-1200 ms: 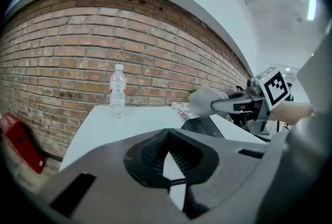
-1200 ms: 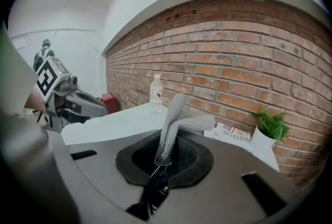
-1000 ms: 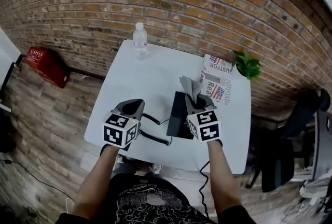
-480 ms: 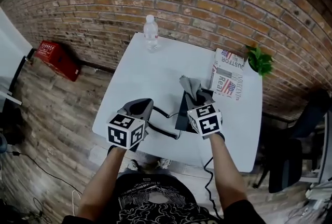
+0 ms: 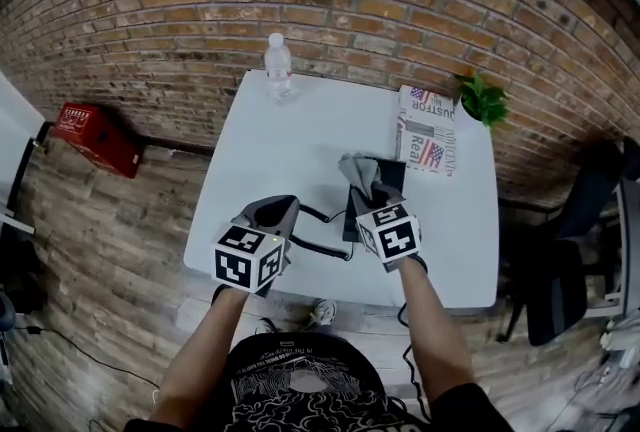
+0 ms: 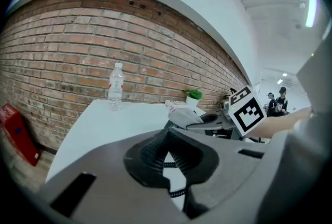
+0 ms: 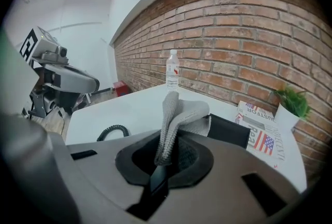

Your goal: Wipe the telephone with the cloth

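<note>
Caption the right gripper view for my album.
Right claw pinching a grey knitted cloth by the black telephone on a white table.

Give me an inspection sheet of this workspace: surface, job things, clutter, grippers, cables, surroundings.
Surface: white table, set against the brick wall.
Job's things: black telephone near the front edge; grey cloth bunched up above it.
Clutter: water bottle upright at the far edge; newspaper and potted plant at the far right corner.
Grippers: right gripper shut on the cloth; left gripper jaws meet at the tips, nothing clamped.
Cables: coiled cord lies on the table left of the telephone.
Surroundings: red crate on the wood floor at left; dark chair at right.
</note>
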`<control>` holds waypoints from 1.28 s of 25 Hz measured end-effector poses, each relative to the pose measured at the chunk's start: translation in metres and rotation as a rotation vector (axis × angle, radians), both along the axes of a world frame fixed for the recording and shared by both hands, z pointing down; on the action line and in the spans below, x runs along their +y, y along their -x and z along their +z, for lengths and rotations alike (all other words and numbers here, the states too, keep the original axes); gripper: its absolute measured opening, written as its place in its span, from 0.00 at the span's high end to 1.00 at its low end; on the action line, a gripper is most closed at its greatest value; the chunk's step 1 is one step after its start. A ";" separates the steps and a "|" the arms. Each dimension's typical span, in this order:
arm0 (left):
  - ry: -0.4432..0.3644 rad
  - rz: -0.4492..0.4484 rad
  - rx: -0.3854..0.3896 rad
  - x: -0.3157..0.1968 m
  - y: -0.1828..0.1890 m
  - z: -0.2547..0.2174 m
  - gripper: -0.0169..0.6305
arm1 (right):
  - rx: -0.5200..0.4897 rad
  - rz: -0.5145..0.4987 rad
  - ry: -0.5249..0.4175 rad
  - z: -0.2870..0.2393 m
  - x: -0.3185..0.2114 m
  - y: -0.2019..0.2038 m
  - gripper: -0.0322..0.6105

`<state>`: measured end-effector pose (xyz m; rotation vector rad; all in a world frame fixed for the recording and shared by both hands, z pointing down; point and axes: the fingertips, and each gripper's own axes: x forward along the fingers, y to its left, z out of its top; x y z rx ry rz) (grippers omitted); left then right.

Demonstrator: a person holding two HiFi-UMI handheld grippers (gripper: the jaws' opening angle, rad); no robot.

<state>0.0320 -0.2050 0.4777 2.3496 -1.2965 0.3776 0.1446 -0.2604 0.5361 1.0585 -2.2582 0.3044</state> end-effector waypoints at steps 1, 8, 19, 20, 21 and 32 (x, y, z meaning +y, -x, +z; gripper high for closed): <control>-0.003 0.010 0.002 0.002 0.000 -0.001 0.96 | -0.003 0.009 0.004 0.001 0.002 0.000 0.93; 0.002 0.022 0.008 0.013 0.014 0.003 0.96 | -0.018 0.055 0.035 0.014 0.025 0.004 0.93; 0.019 0.068 0.008 0.027 0.018 0.014 0.96 | -0.029 0.112 0.080 0.028 0.054 0.005 0.93; 0.019 0.074 0.010 0.028 0.019 0.014 0.96 | -0.027 0.116 0.082 0.030 0.057 0.006 0.93; 0.019 0.079 0.013 0.030 0.019 0.015 0.96 | -0.027 0.121 0.085 0.031 0.060 0.007 0.93; 0.028 0.121 0.034 0.041 0.017 0.017 0.96 | -0.029 0.164 0.126 0.045 0.093 0.007 0.93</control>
